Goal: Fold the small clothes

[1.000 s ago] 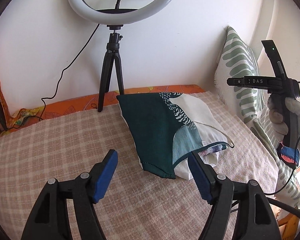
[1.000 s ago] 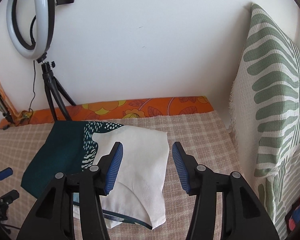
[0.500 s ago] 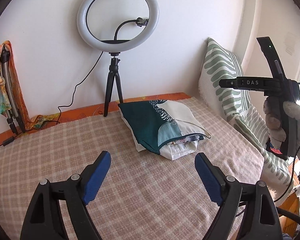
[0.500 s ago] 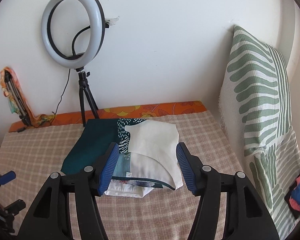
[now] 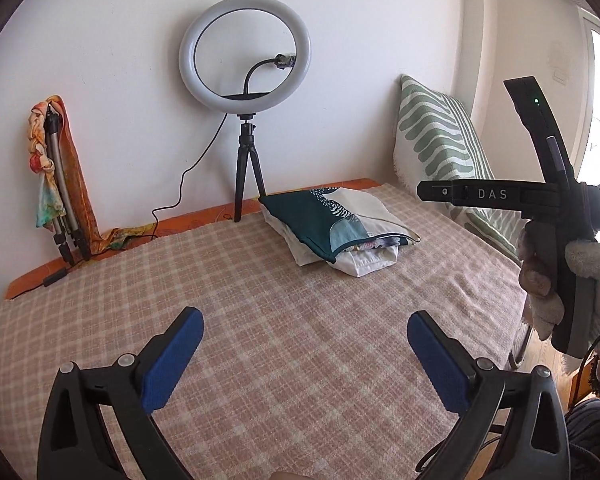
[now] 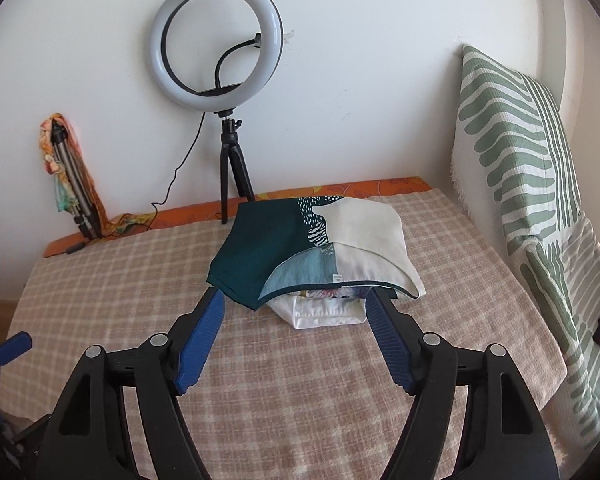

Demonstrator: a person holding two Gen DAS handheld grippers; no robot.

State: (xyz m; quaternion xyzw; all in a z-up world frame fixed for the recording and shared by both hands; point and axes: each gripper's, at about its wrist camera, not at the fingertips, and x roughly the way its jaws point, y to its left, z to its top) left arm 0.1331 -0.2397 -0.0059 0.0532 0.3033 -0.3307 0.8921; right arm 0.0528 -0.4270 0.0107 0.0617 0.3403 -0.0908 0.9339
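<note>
A folded stack lies on the checked bedcover (image 5: 260, 300) toward the back. Its top piece is a dark green and cream garment (image 5: 332, 218) (image 6: 296, 248), resting on a folded white garment (image 5: 366, 262) (image 6: 324, 312). My left gripper (image 5: 304, 316) hovers well short of the stack, its jaws opening wide with nothing between them. My right gripper (image 6: 293, 295) points at the stack's near edge; its jaws are opening and its blue pads are clear of the cloth. A gloved hand (image 5: 540, 280) holds the right gripper at the right of the left wrist view.
A ring light on a small tripod (image 5: 244, 68) (image 6: 216, 60) stands by the wall behind the stack, its cable trailing left. A green-striped pillow (image 5: 436, 140) (image 6: 516, 152) leans at the right. A folded tripod wrapped in a scarf (image 5: 56, 184) leans at the left.
Both grippers have drawn back from the stack, which now looks smaller and farther off. Both sets of jaws stand wider apart. The stack has not moved.
</note>
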